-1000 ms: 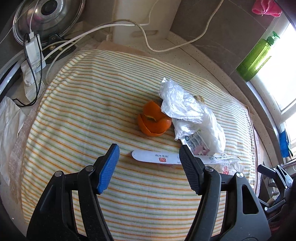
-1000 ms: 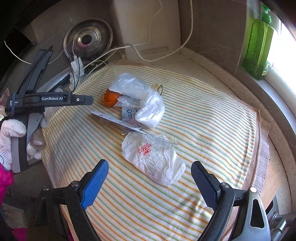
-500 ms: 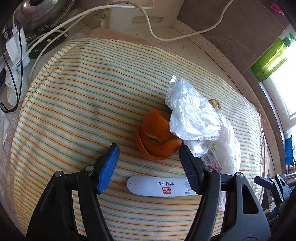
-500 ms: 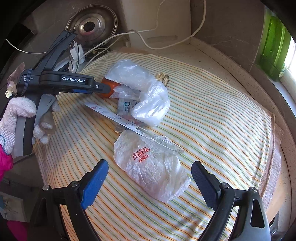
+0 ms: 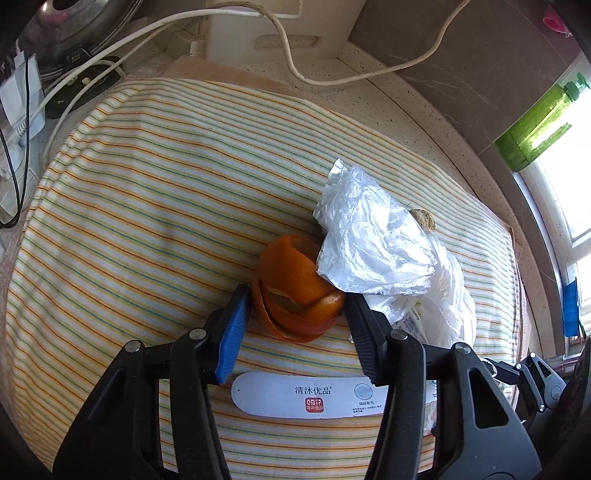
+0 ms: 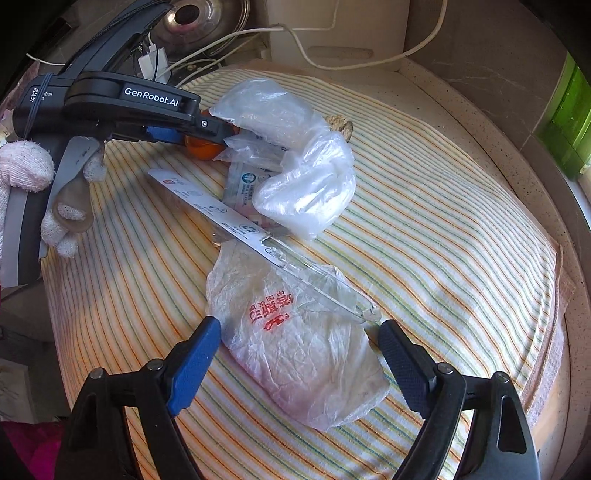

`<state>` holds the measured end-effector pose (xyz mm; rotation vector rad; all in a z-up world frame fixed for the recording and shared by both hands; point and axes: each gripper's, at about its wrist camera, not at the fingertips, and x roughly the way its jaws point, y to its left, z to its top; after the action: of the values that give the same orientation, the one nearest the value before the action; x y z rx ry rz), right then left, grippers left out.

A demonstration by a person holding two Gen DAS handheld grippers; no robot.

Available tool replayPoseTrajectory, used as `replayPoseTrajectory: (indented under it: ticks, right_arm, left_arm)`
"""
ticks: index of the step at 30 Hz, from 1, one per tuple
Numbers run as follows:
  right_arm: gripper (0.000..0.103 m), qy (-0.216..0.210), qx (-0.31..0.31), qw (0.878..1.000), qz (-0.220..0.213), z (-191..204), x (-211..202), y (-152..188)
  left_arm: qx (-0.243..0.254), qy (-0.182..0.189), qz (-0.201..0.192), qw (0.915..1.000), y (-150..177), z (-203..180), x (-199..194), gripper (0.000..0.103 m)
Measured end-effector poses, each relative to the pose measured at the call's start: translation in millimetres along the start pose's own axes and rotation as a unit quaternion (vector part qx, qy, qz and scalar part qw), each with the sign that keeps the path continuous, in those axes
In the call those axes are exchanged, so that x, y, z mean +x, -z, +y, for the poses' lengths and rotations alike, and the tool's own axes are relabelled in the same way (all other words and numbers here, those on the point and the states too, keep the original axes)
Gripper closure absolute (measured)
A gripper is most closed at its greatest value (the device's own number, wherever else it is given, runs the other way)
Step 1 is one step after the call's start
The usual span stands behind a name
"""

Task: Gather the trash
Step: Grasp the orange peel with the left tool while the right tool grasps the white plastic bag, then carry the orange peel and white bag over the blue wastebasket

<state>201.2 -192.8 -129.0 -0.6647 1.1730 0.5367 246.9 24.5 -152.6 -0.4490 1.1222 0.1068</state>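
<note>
A curled orange peel [image 5: 295, 291] lies on the striped cloth [image 5: 147, 203]. My left gripper [image 5: 295, 299] is closing on it, and both pads touch its sides. In the right wrist view the left gripper [image 6: 207, 136] sits at the peel [image 6: 201, 149], held by a gloved hand [image 6: 22, 173]. A white plastic bag with red print [image 6: 295, 343] lies between the fingers of my right gripper [image 6: 299, 328], whose jaws are closing without pressing on it. A long white label strip [image 6: 221, 218] and a crumpled clear bag [image 6: 295, 158] lie between the two.
A small brown shell [image 5: 423, 219] lies behind the clear bag [image 5: 369, 240]. White cables [image 5: 288, 62] and a steel lid [image 5: 74, 22] are at the back left. A green bottle [image 5: 535, 129] stands by the window on the right. The label strip [image 5: 306, 400] is under my left fingers.
My left gripper moved forward and down past the label strip to the peel, and its jaws narrowed onto it. My right gripper sank toward the printed bag and its jaws narrowed a little.
</note>
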Motion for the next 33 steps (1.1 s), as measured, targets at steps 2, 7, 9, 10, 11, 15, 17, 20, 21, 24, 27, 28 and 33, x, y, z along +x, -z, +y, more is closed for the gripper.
replayPoseTrajectory:
  ticks: [2, 7, 9, 10, 11, 15, 17, 20, 21, 24, 27, 28, 33]
  right_arm:
    - [0.025, 0.002, 0.001, 1.0, -0.001, -1.0, -0.1, -1.8]
    - [0.058, -0.006, 0.01, 1.0, -0.004, -7.6, -5.4, 0.3]
    - [0.07, -0.014, 0.013, 1.0, -0.002, -10.1, -7.2, 2.0]
    - [0.078, -0.02, 0.015, 1.0, -0.002, -10.9, -8.4, 3.1]
    - [0.08, -0.026, 0.018, 0.999, -0.001, -11.3, -9.0, 4.0]
    - [0.09, -0.034, 0.025, 0.999, -0.007, -9.8, -14.4, 9.4]
    - [0.091, -0.037, 0.03, 0.999, -0.011, -7.3, -17.6, 10.3]
    - [0.092, -0.039, 0.041, 0.998, -0.02, -7.2, -25.9, 14.1]
    - [0.092, -0.039, 0.044, 0.998, -0.023, -7.6, -28.9, 15.7]
    - [0.092, -0.039, 0.056, 0.997, -0.033, -10.0, -40.0, 20.9]
    - [0.092, -0.039, 0.069, 0.996, -0.046, -12.2, -51.6, 22.5]
    - [0.092, -0.039, 0.073, 0.995, -0.051, -12.2, -56.0, 23.0]
    - [0.092, -0.041, 0.083, 0.993, -0.074, -8.4, -76.8, 25.0]
  left_arm:
    - [0.002, -0.005, -0.004, 1.0, 0.1, -0.2, -1.4, 0.052]
    - [0.006, -0.013, -0.014, 0.9998, 2.7, 2.3, -8.3, 0.053]
    - [0.004, -0.014, -0.018, 0.9997, 3.8, 5.1, -12.1, 0.054]
    - [0.003, -0.014, -0.019, 0.9997, 4.1, 7.5, -15.0, 0.054]
    - [0.002, -0.015, -0.022, 0.9996, 4.5, 8.9, -17.4, 0.054]
    - [0.002, -0.019, -0.034, 0.9992, 6.9, 13.9, -29.8, 0.054]
    - [0.003, -0.022, -0.041, 0.9989, 9.1, 16.1, -36.5, 0.054]
    - [0.003, -0.022, -0.05, 0.9985, 12.5, 20.8, -46.7, 0.054]
    - [0.002, -0.022, -0.052, 0.9984, 13.8, 22.9, -50.2, 0.054]
    - [-0.002, -0.021, -0.061, 0.9979, 18.1, 28.7, -60.7, 0.054]
    - [-0.005, -0.018, -0.069, 0.9975, 24.0, 34.2, -71.8, 0.054]
    - [-0.005, -0.017, -0.071, 0.9973, 25.8, 35.9, -75.4, 0.054]
    - [-0.004, -0.015, -0.08, 0.9966, 38.4, 42.7, -94.5, 0.054]
